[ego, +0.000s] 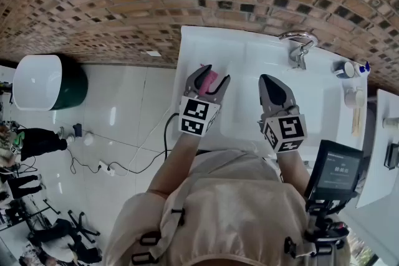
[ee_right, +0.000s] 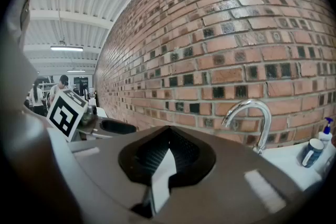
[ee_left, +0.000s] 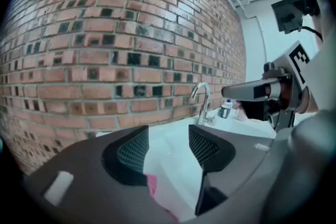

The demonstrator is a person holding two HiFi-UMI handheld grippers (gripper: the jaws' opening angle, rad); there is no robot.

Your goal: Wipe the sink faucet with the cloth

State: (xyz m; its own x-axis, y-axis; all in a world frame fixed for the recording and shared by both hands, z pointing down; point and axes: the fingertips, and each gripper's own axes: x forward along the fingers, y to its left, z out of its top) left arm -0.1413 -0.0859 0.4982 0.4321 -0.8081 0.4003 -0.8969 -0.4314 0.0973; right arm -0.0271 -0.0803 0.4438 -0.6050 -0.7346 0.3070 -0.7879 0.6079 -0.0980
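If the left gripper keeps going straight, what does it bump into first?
Probably the pink cloth lying on the sink, just ahead of the left gripper's open jaws; depth is unclear.

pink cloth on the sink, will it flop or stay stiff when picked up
Likely floppy and light: the pink cloth shows as a soft, uneven patch on the white sink, so it should sag from a pinch. Pushed, it would probably bunch up rather than roll.

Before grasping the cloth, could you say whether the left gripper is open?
Open: the left gripper has jaws apart, pink cloth visible between them.
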